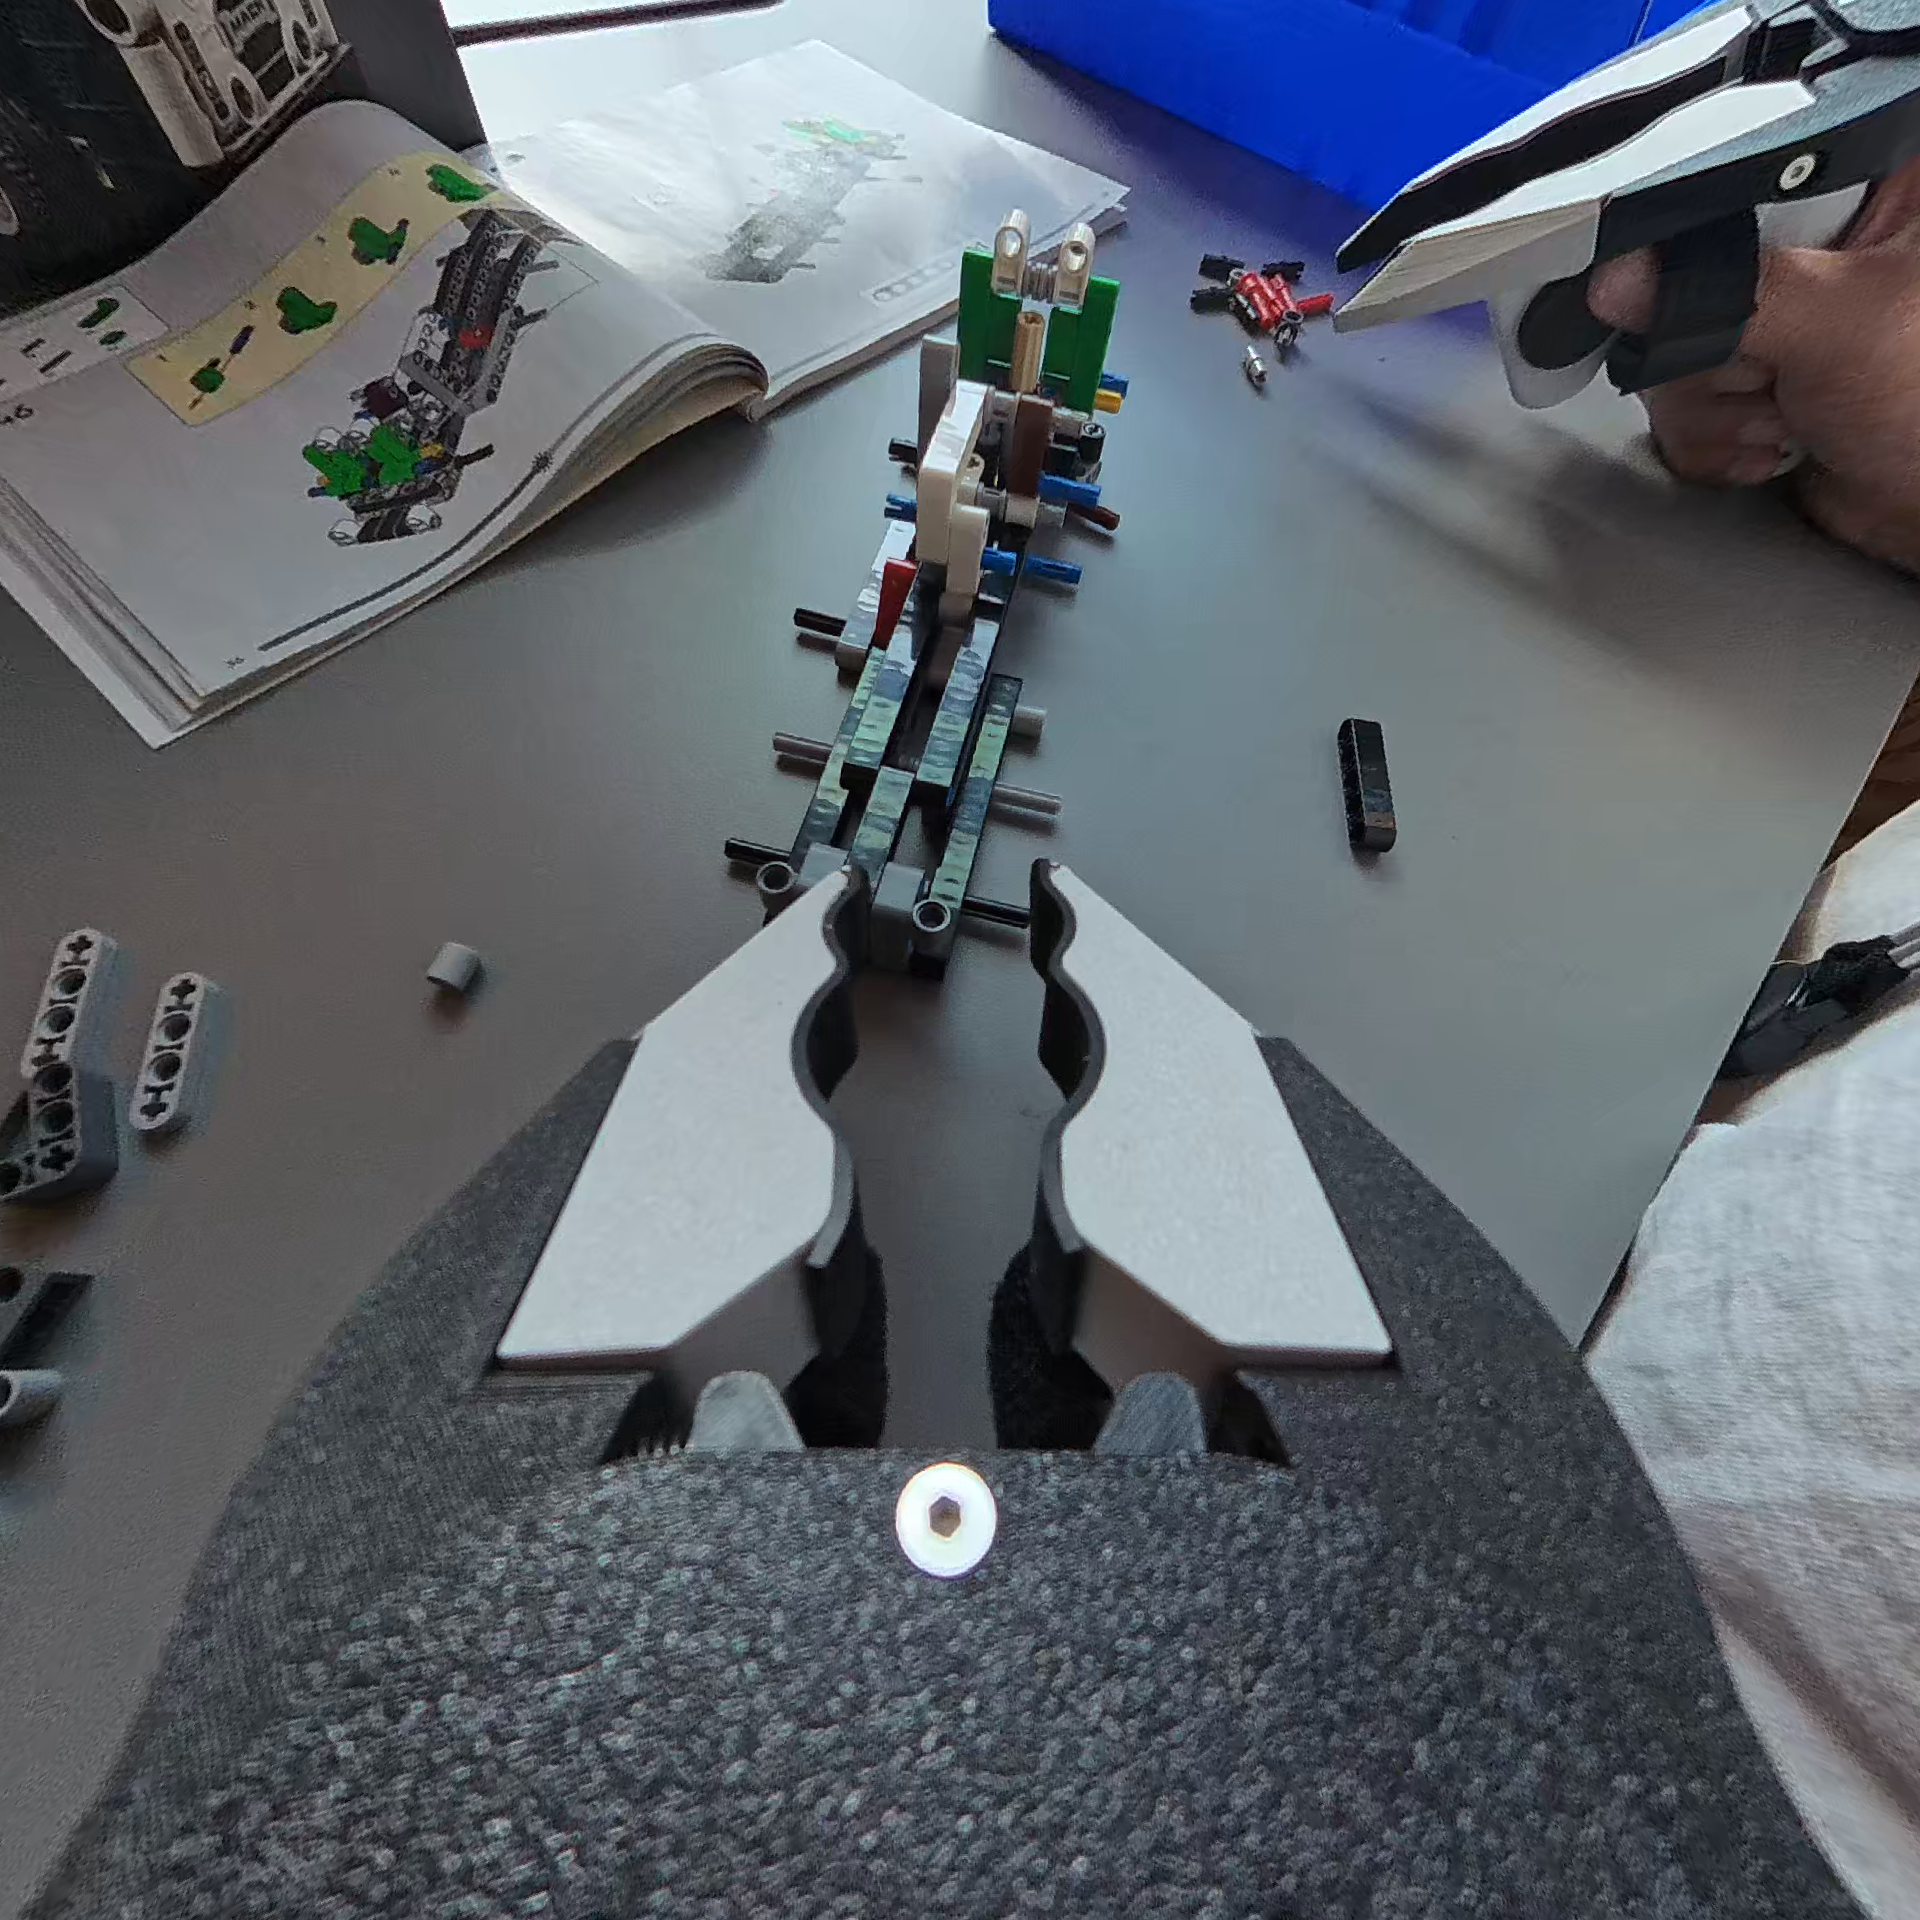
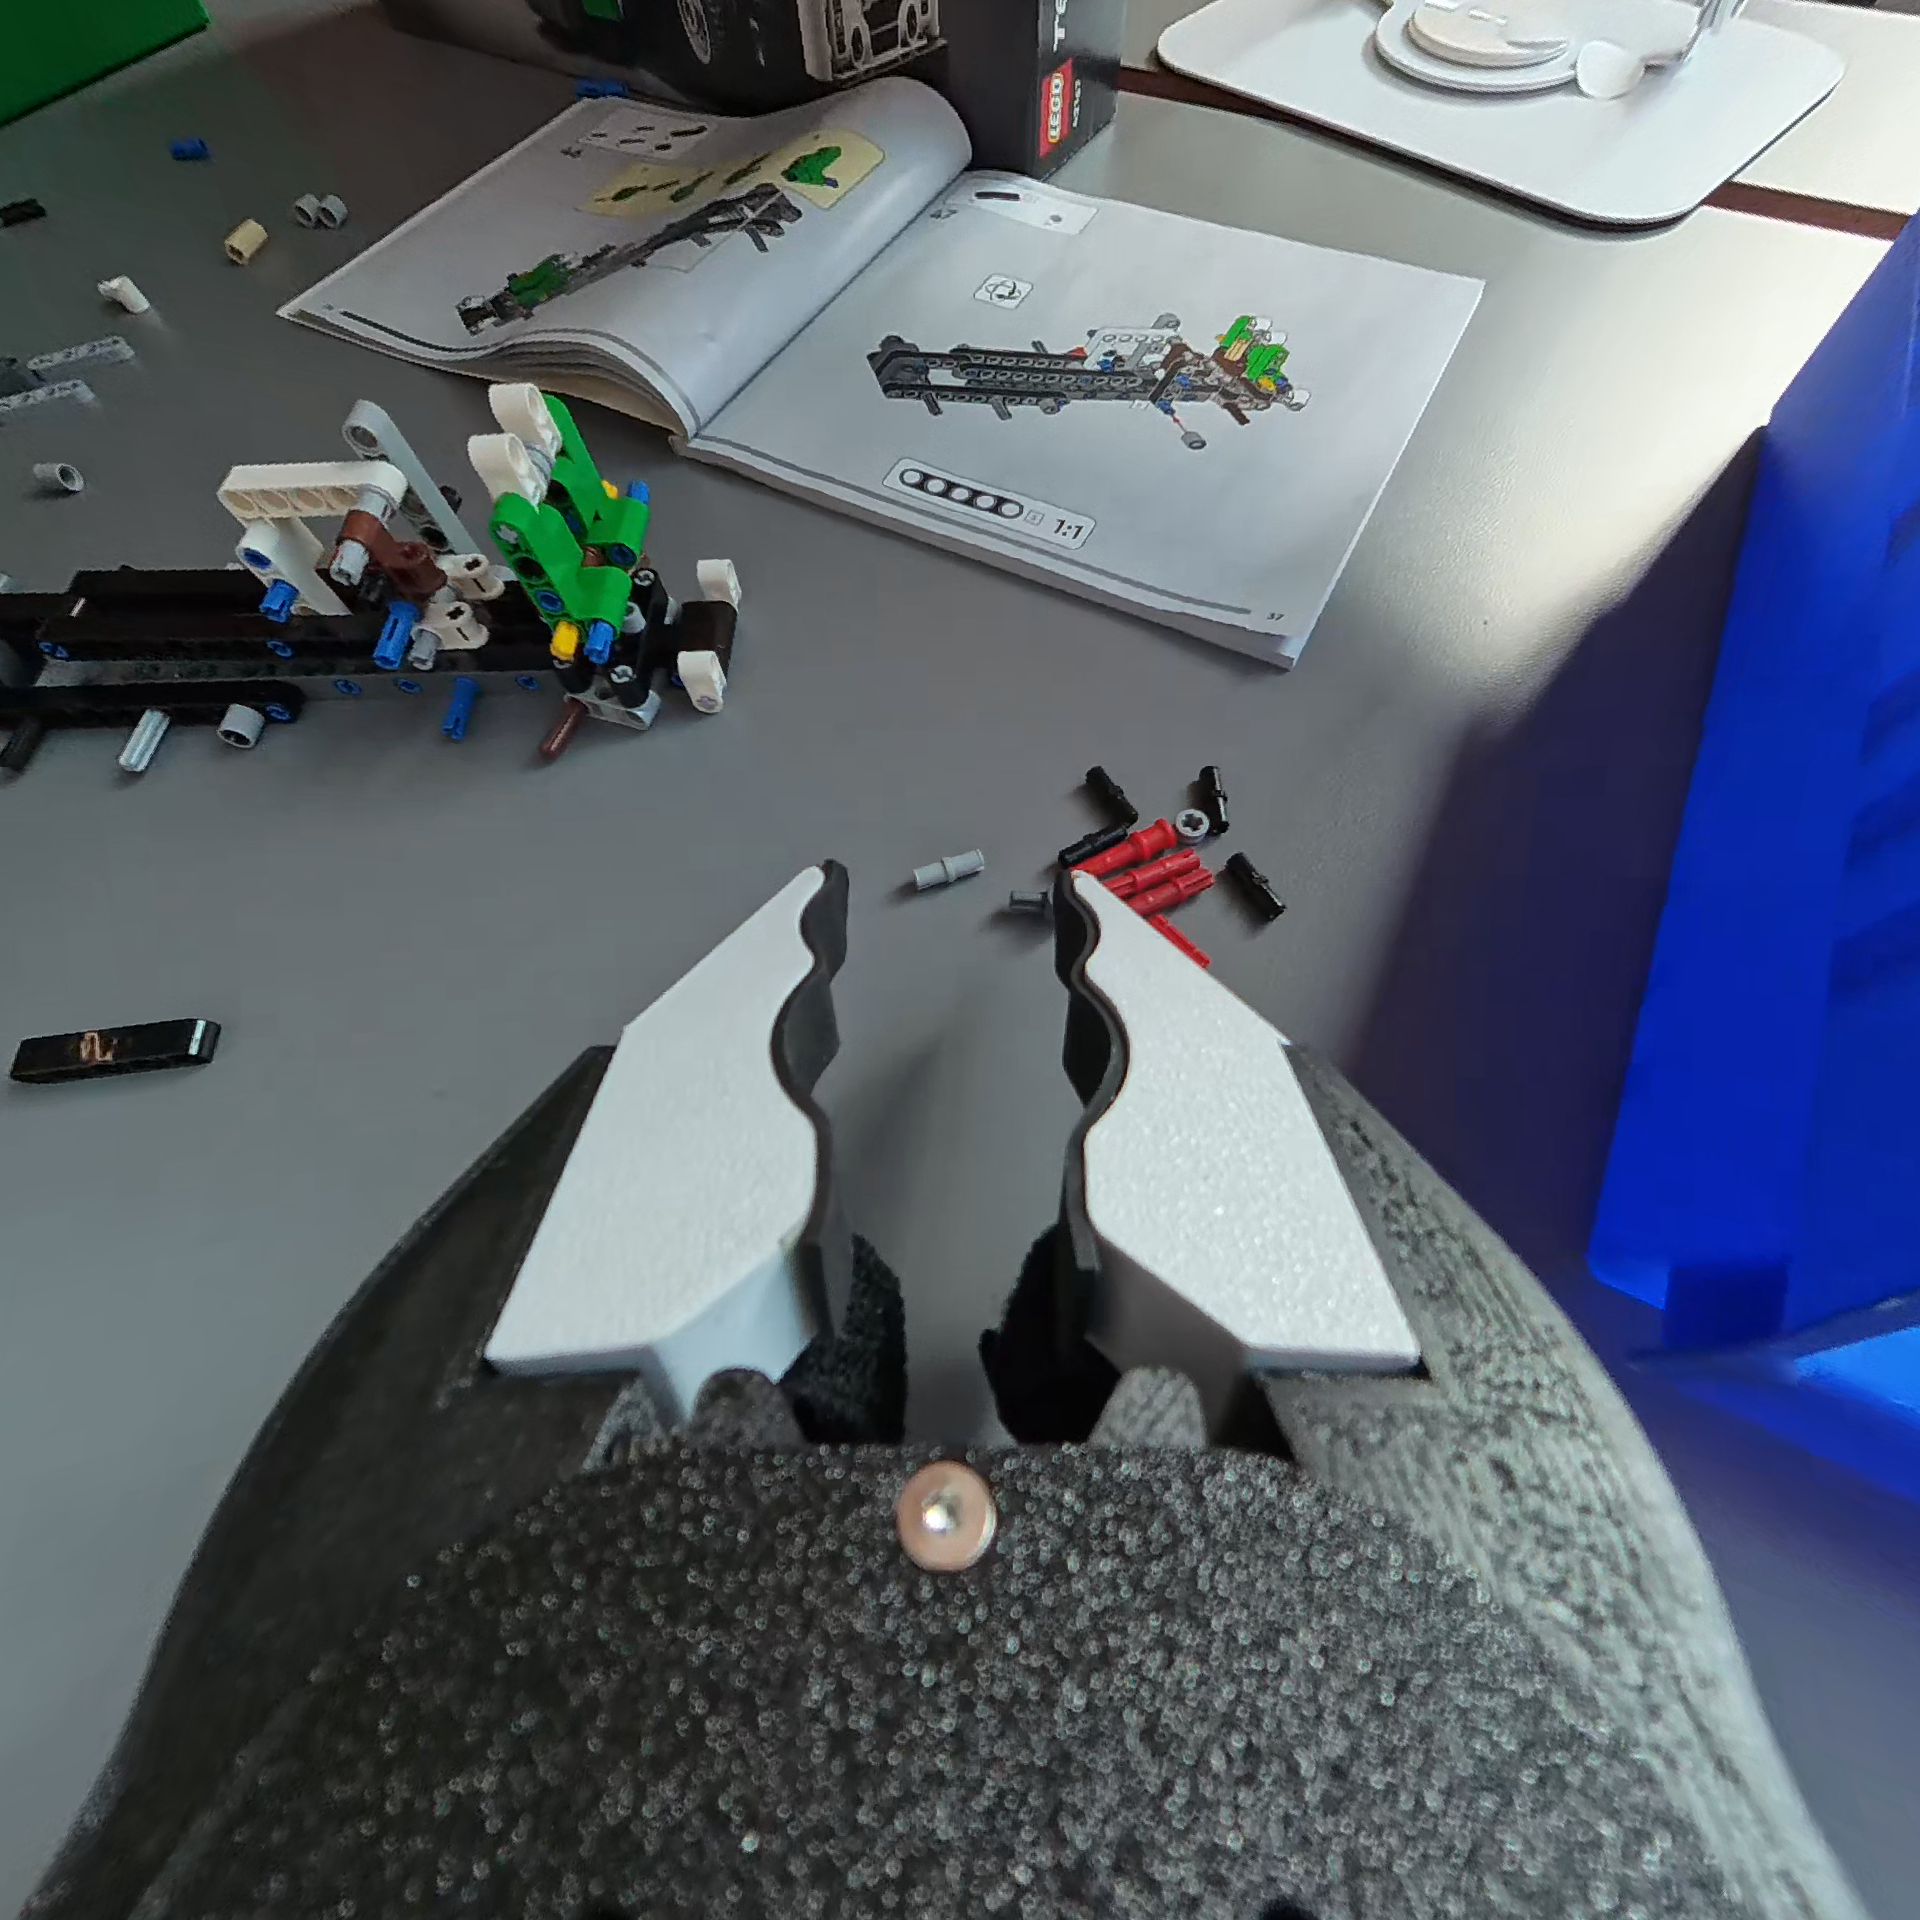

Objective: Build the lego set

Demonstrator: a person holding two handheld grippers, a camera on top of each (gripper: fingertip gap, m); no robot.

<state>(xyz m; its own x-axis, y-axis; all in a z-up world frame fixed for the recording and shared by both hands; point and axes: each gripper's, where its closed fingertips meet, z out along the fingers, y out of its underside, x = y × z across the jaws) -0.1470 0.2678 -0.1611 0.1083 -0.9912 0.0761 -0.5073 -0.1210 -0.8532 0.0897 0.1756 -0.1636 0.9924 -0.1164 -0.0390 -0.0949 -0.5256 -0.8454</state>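
Observation:
The long black Lego chassis (image 1: 935, 748) lies on the grey table, pointing away from me, with green, white and brown parts at its far end. My left gripper (image 1: 945, 888) is open, its fingertips on either side of the chassis's near end; the left finger is at the chassis, the right stands apart. The chassis also shows at the left of the right wrist view (image 2: 343, 623). My right gripper (image 2: 951, 881) is open and empty, just short of a small grey pin (image 2: 948, 871) and a pile of red and black pins (image 2: 1153, 862). The right gripper also shows in the left wrist view (image 1: 1340, 286).
An open instruction booklet (image 1: 312, 416) (image 2: 1039, 416) lies beyond the chassis. A blue bin (image 1: 1247, 83) (image 2: 1787, 831) stands close on the right. A loose black beam (image 1: 1366, 784) (image 2: 114, 1049), grey beams (image 1: 177, 1049) and a grey bush (image 1: 453, 966) lie around. The tips of one gripper are about 25 cm away from the tips of the other.

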